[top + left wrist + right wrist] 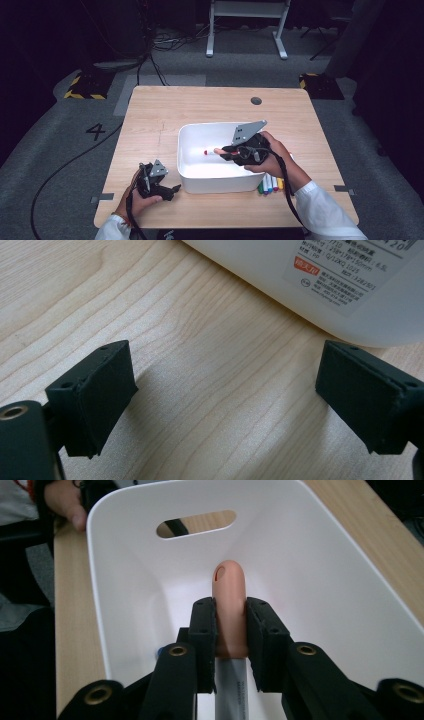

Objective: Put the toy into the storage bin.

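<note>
My right gripper (227,151) (231,607) is shut on a marker (229,592) with a peach cap and a grey barrel. It holds the marker over the inside of a white bin (181,155) (325,575), cap pointing at the bin's far wall with the handle slot. A small red-tipped thing (206,151) lies on the bin floor just past the cap. My left gripper (170,191) (225,360) is open and rests on the wooden table (150,115) by the bin's front left corner (320,285), with nothing between its pads.
Several coloured markers (270,185) lie on the table against the bin's front right corner, under the right wrist. A round grey grommet (256,100) sits near the table's far edge. A label (345,275) is stuck on the bin's outer wall.
</note>
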Available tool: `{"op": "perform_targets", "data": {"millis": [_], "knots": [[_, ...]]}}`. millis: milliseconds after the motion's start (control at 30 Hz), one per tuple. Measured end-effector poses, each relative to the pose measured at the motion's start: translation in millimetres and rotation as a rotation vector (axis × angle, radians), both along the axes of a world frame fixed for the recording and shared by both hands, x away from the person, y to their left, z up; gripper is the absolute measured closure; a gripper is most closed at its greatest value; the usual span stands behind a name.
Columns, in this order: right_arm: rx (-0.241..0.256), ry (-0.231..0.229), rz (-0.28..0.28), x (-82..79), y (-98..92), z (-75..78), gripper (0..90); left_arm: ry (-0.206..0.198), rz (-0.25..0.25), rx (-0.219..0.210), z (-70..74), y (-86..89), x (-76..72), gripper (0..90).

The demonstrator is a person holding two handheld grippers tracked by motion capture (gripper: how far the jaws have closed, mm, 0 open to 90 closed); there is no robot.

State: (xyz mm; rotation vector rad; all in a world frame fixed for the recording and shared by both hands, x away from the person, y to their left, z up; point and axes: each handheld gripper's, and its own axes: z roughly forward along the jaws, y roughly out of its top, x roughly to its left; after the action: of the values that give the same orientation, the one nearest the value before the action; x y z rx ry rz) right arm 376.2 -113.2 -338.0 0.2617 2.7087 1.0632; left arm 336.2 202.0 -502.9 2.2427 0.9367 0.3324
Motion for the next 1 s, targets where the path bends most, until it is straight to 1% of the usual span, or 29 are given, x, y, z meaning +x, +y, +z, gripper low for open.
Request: {"op": "perform_targets", "data": {"millis": [133, 400, 467, 600, 633, 667, 700, 733, 767, 833, 967, 1000], "knots": [[-0.007, 0.026, 0.022, -3.2, 2.9, -5.8, 75.0, 0.000, 0.000, 0.001, 0.0, 0.0, 0.0, 9.1], [-0.042, 0.071, 0.059, -9.3, 8.0, -17.6, 74.9, 0.000, 0.000, 0.001, 0.0, 0.0, 0.0, 9.1], [-0.058, 0.071, 0.061, -11.1, 9.3, -19.6, 74.8, 0.000, 0.000, 0.000, 0.0, 0.0, 0.0, 9.1], [-0.062, 0.074, 0.069, -10.8, 9.3, -19.8, 74.7, 0.000, 0.000, 0.000, 0.0, 0.0, 0.0, 9.1], [-0.071, 0.084, 0.066, -11.3, 9.5, -19.9, 74.7, 0.000, 0.000, 0.001, 0.0, 0.0, 0.0, 9.1], [-0.079, 0.080, 0.068, -11.3, 10.4, -20.0, 74.3, 0.000, 0.000, 0.000, 0.0, 0.0, 0.0, 9.1], [-0.077, 0.075, 0.069, -11.0, 10.8, -20.3, 71.4, 0.000, 0.000, 0.000, 0.0, 0.0, 0.0, 9.1], [-0.077, 0.069, 0.051, -11.4, 11.4, -20.1, 69.3, 0.000, 0.000, 0.000, 0.0, 0.0, 0.0, 9.1], [-0.077, 0.058, 0.049, -11.2, 11.2, -19.9, 68.7, 0.000, 0.000, 0.001, 0.0, 0.0, 0.0, 9.1], [-0.064, 0.056, 0.038, -10.8, 9.9, -19.5, 66.1, 0.001, 0.000, 0.000, 0.0, 0.0, -0.1, 9.1], [-0.024, 0.041, 0.011, -8.9, 2.6, -16.5, 63.5, 0.000, 0.000, 0.000, 0.0, 0.0, -0.1, 9.1], [-0.007, 0.036, 0.002, -8.4, -0.8, -15.1, 63.5, 0.000, 0.000, 0.000, 0.0, -0.1, -0.1, 9.1]]}}
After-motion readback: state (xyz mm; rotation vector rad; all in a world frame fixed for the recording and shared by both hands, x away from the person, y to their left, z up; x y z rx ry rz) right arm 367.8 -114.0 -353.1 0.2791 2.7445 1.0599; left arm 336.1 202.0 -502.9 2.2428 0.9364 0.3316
